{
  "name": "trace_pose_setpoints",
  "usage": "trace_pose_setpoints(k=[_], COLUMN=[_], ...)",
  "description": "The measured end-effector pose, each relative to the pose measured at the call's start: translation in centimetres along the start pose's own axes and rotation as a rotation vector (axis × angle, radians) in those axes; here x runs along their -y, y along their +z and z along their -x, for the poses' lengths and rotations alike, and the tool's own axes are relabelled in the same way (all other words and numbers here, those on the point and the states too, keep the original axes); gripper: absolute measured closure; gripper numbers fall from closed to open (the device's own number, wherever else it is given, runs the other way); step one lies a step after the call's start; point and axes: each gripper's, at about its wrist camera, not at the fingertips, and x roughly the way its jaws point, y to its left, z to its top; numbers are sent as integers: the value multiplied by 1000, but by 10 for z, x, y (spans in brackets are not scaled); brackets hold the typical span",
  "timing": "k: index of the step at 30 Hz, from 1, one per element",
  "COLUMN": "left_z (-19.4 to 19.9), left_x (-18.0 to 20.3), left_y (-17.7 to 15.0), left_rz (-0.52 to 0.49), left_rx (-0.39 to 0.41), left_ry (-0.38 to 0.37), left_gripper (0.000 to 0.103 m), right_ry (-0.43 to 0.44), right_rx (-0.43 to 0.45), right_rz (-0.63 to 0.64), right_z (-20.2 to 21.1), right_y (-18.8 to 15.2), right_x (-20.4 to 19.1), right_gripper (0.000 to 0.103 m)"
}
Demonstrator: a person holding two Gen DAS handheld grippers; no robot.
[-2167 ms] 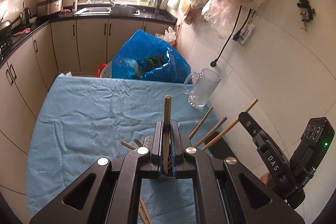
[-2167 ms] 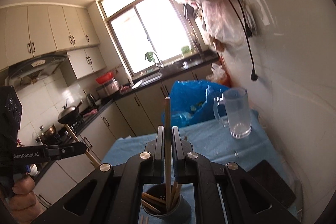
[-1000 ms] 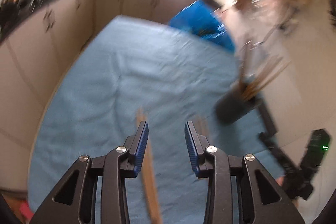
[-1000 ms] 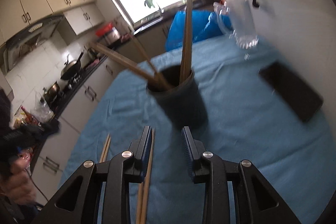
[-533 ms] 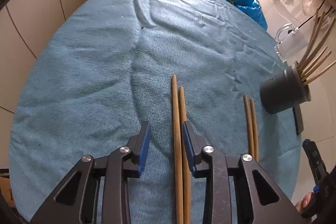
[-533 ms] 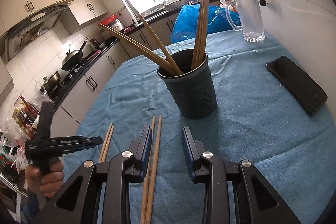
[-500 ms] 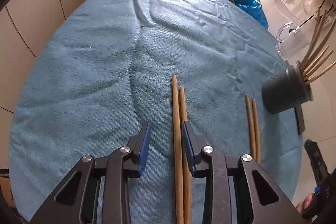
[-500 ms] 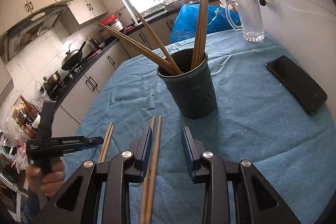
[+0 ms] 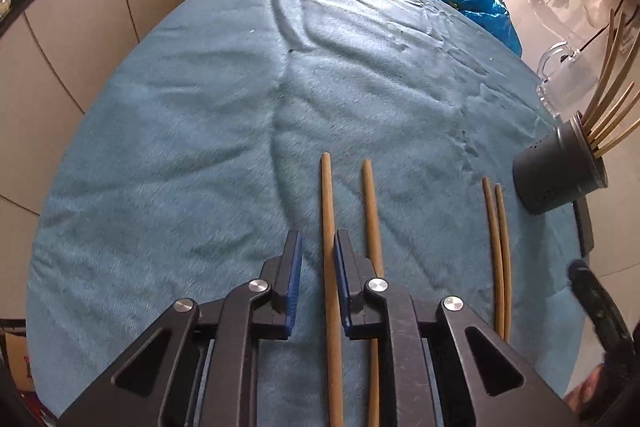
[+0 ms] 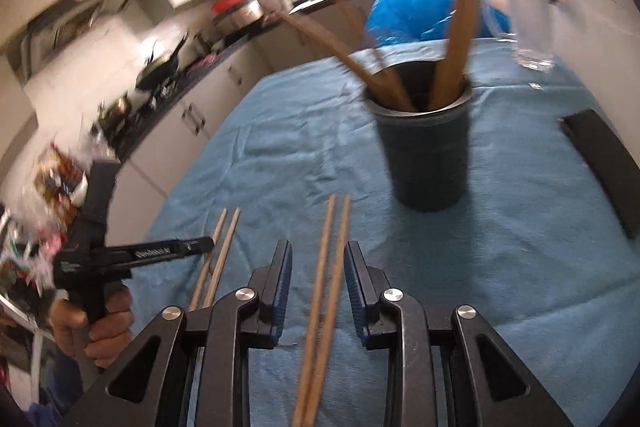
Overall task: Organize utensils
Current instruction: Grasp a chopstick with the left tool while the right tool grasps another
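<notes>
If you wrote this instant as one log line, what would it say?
left tool: closing around one wooden chopstick | right tool: open over two chopsticks | dark round holder: upright on blue cloth

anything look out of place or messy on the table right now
Yes. Four chopsticks lie loose on the blue cloth instead of standing in the dark holder: one pair by the left tongs, which are closing around one stick, and another pair between the open right tongs.
</notes>
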Motion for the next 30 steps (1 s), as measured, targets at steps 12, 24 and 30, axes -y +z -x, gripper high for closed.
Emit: trace_pose_setpoints(k=[12,24,30], left_z=[2,-3,37], left_x=[-6,3,3], left_y=[-3,5,-3], left_rz=[-12,-46,-49], left_rx=[8,18,110], left_ry=[-46,-12,-53], left_gripper=[88,97,97], right_ry=[-135,-225,-110], right_rx=[-160,-222,-85], right_rz=[119,197,144], right_z=[-81,-116,-71], right_y=[17,27,28], right_x=[-25,-37,-44], right_gripper=[85,96,96])
